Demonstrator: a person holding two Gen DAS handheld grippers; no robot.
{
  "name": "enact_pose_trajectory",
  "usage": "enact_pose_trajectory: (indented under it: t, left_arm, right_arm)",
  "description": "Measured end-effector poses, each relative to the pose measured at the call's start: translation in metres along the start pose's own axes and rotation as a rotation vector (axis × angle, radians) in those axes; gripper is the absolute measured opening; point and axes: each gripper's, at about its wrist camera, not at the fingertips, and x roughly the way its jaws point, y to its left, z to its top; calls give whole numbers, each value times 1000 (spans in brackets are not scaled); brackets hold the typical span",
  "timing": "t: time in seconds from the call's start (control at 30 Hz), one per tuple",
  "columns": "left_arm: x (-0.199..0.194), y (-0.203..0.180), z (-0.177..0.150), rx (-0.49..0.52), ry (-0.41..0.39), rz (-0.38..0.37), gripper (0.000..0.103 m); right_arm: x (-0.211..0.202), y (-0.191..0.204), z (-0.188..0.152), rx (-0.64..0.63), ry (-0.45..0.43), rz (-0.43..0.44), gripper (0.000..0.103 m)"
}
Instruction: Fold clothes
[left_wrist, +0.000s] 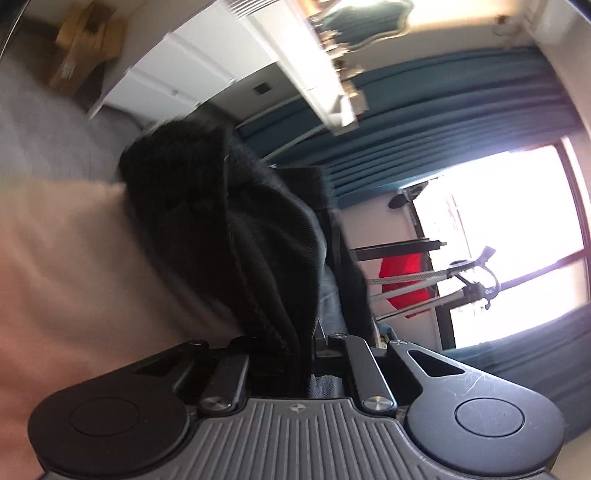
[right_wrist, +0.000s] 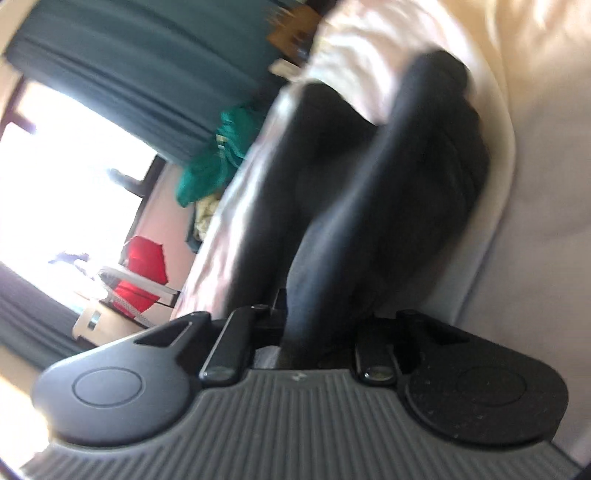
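A black garment lies bunched on a pale bed cover, and one fold of it runs straight into my left gripper. The jaws of that gripper are shut on the cloth, and their tips are buried in it. In the right wrist view the same dark garment stretches in two long folds across the bed cover. A strand of it runs into my right gripper, which is shut on it. Both views are tilted and blurred.
Teal curtains frame a bright window. A red item and a metal frame stand by it. Also here are a cardboard box on grey carpet, white cabinets and green clothes at the bed's edge.
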Motion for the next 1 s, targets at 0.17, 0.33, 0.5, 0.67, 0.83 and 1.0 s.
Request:
enact_pose_trajectory:
  t: [0.17,0.33,0.5,0.67,0.83,1.0]
  left_arm:
    - [-43,-35,5,63,-15,-61,10]
    - [-105,-25,9,19,18,-99,10]
    - [-168,-3,8,-23,41,-99,10]
    - [-218,21,-1,20,59,-7,11]
    - [-236,32,-14,141,104,107,14]
    - [-252,18,-30,288,70,189,24]
  right_arm:
    - [-51,5,9,36,-5,32,13]
    - [-102,-13,21,83,12,-2,12]
    - [-146,-33,35,174,58,-12,12]
    - [-184,-70,26,270,131,-45,12]
    - [-188,-85,24,207,196,-44,13]
    - [-189,-82,19,196,180,-69,16]
